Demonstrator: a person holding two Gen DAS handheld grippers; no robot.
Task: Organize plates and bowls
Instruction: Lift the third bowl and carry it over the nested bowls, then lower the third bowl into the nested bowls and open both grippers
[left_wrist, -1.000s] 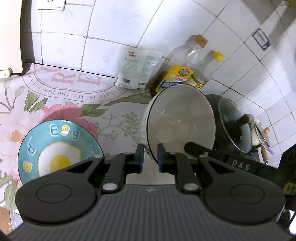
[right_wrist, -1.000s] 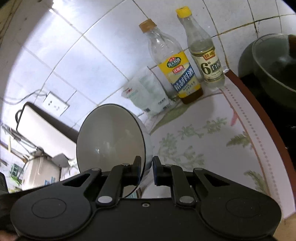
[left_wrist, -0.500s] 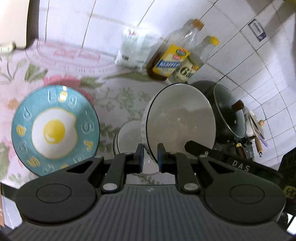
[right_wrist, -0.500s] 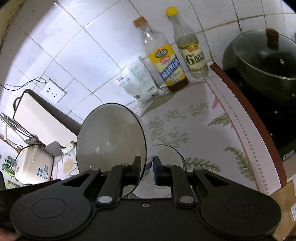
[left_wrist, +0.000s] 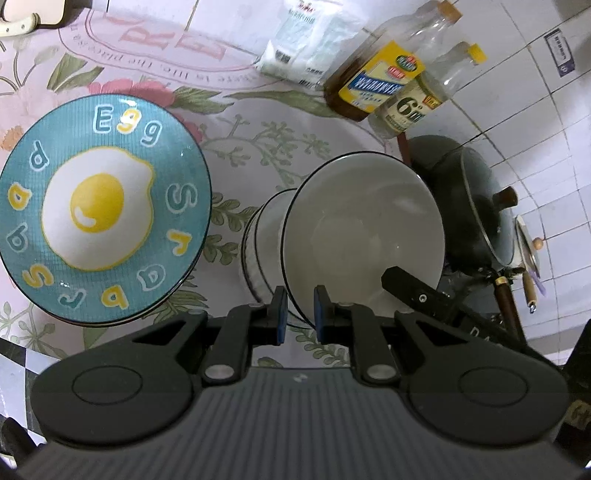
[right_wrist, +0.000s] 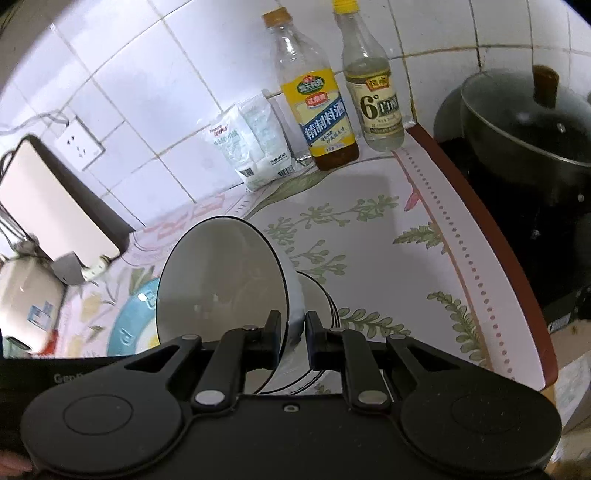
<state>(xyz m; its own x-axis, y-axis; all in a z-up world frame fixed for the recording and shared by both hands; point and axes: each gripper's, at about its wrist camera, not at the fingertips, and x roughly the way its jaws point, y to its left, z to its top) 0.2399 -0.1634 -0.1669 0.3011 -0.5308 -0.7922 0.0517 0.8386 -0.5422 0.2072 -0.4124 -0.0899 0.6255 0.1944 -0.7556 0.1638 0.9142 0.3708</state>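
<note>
Teal glaze fills the nine o'clock side of the left wrist view: the egg plate (left_wrist: 105, 206), lettered round its rim with a fried egg painted in the middle, lies flat on the floral tablecloth (left_wrist: 236, 122). Moving toward the centre, a white bowl (left_wrist: 364, 236) with a thin dark rim is tipped up on edge, its inside facing the camera, and the left gripper (left_wrist: 298, 314) pinches its rim at six o'clock, jaws nearly together with only the bowl's wall between the blue pads. Just behind the bowl, at its nine o'clock, stands a stack of white bowls (left_wrist: 258, 251) on the cloth; whether the held bowl touches it I cannot tell. At one o'clock, a white packet (left_wrist: 303, 44) and two bottles (left_wrist: 380, 77) stand against the tiled wall. At three o'clock, a dark pot (left_wrist: 476, 206) wears a glass lid.

Over on the right wrist view, the right gripper (right_wrist: 291, 338) clamps the same bowl's rim from the other side, jaws drawn close on the wall, the stack poking out behind at three o'clock.
</note>
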